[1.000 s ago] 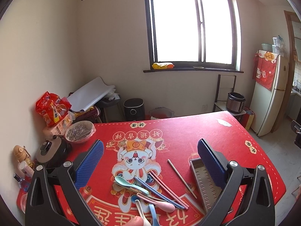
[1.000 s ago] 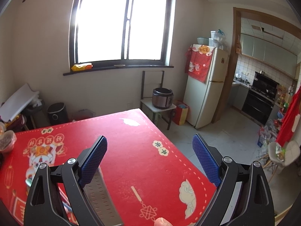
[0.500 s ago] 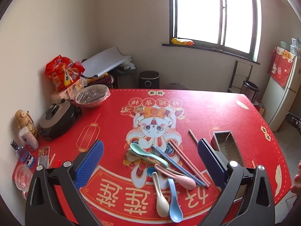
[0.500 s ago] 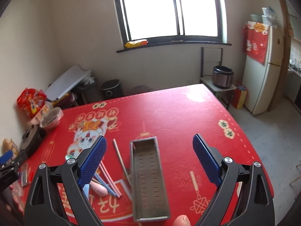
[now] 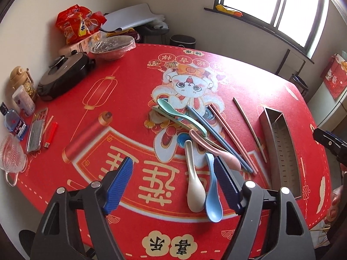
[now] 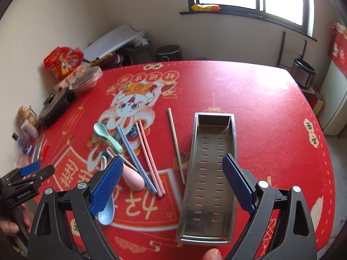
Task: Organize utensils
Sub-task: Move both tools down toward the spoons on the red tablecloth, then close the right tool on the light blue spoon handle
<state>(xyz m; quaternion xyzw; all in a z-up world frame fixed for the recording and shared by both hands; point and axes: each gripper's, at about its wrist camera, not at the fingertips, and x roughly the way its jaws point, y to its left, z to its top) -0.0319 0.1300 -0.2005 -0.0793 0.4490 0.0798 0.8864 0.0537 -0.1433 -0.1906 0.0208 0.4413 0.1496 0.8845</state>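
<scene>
hovering above tabletop (image 5: 130,91), left gripper (image 5: 173,182) and right gripper (image 6: 171,182) jaws open, empty. spoons (image 5: 195,186), chopsticks (image 5: 219,136) piled beside empty tray (image 6: 208,173). risk: overlapping handles drag neighbours when one lifted.

spoons (image 5: 196,186) left | chopsticks (image 6: 138,151) middle | tray (image 6: 209,173) right, all on table (image 6: 271,108)

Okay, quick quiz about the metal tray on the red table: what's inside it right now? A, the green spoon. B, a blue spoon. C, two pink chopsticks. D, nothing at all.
D: the right wrist view shows the metal tray's perforated bottom bare, while the pink chopsticks, blue spoon and green spoon all lie on the tablecloth to its left.
</scene>
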